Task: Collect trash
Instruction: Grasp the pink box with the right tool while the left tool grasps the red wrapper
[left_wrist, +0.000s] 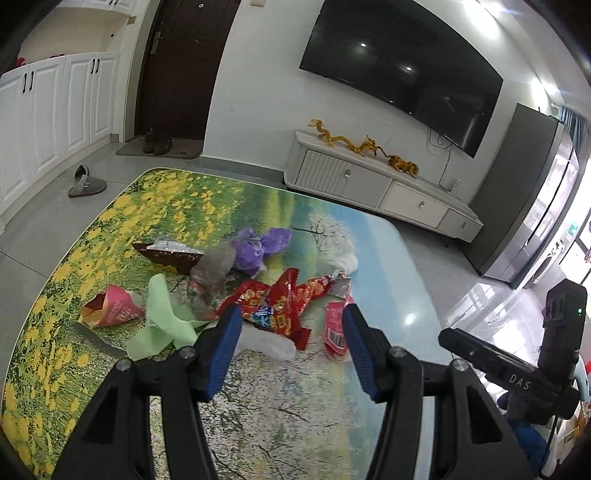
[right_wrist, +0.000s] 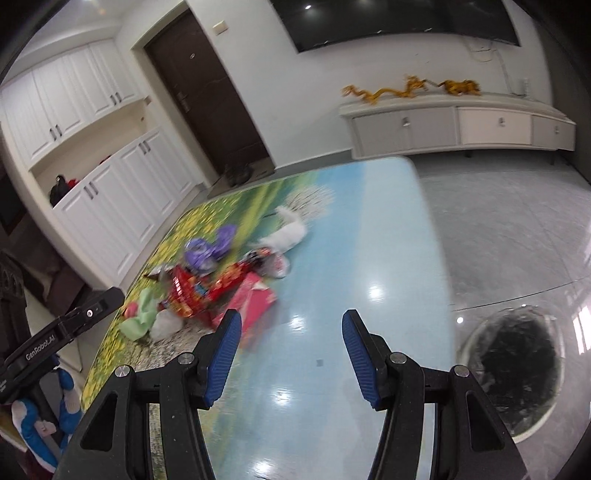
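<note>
The only writing I can make out is on the tools themselves: "DAS" on the black bar of the right gripper (left_wrist: 517, 373) as seen from the left, and "GenRobot.AI" on the left gripper (right_wrist: 55, 343) as seen from the right. A white barcode patch shows on the small red packet (left_wrist: 334, 332); the print on the big red snack wrapper (left_wrist: 275, 301) is too small to read.

The left gripper (left_wrist: 291, 347) hangs over the near side of the trash with its blue fingers (left_wrist: 225, 350) standing apart and nothing between them. The right gripper (right_wrist: 291, 354) is likewise spread and empty, over a bare, glossy stretch of desk.

The trash lies in a loose heap at the middle of the desk (left_wrist: 110, 229): a pink paper cone (left_wrist: 112, 308), a pale green sheet (left_wrist: 162, 325), a crumpled clear bottle (left_wrist: 212, 273), a purple bag (left_wrist: 258, 247), a dark brown tray (left_wrist: 166, 254) and a white tissue (left_wrist: 345, 262), most of them touching or overlapping.

The desk top is printed with yellow flowers, blossom trees and blue sky. Beside it on the grey tiled floor stands a bin lined with a black bag (right_wrist: 517, 369). Beyond are a wall-mounted television (left_wrist: 402, 70), a low white cabinet (left_wrist: 376, 188) carrying a golden dragon ornament (left_wrist: 365, 146), a dark door (left_wrist: 184, 66) and a grey slipper (left_wrist: 86, 182).
</note>
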